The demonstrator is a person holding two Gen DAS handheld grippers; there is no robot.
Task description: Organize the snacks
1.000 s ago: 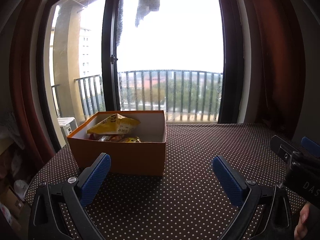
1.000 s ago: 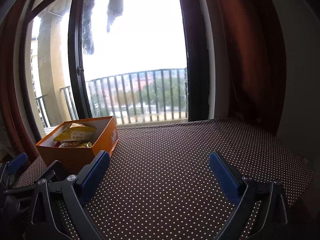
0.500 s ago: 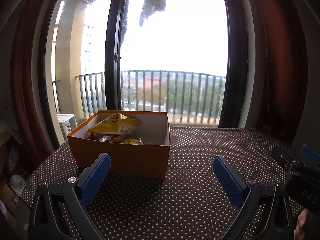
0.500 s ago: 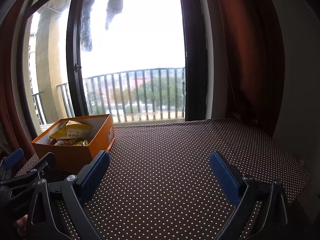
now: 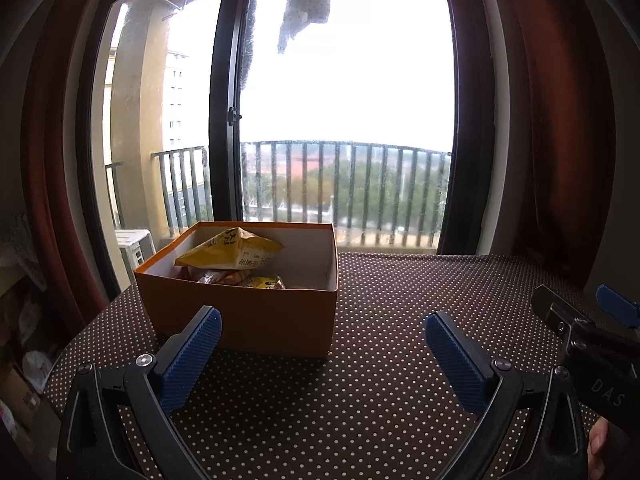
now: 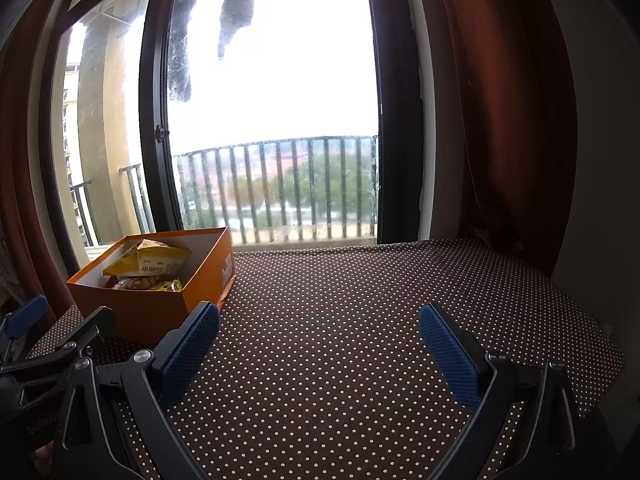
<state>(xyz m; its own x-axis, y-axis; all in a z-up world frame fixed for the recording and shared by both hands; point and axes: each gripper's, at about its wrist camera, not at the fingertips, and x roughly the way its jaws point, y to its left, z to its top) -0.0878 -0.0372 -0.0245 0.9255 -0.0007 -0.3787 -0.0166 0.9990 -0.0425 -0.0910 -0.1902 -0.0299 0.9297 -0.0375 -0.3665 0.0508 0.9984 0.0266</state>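
Note:
An orange cardboard box [image 5: 244, 320] stands on the polka-dot table, holding a yellow snack bag [image 5: 232, 254] on top of other packets [image 5: 240, 280]. My left gripper [image 5: 320, 344] is open and empty, just in front of the box. My right gripper [image 6: 320, 340] is open and empty over the bare cloth, to the right of the box [image 6: 160, 312]; the yellow bag [image 6: 148, 262] shows there too. The right gripper's side shows at the right edge of the left wrist view [image 5: 592, 336].
The brown dotted tablecloth [image 6: 360, 300] covers the table up to a glass balcony door [image 5: 340, 120]. Red curtains [image 6: 500, 120] hang on both sides. Clutter and a cardboard carton [image 5: 20, 392] lie on the floor left of the table.
Both grippers have tilted up and drawn back slightly; the box sits lower and a bit farther right in the left view. Both stay open and empty.

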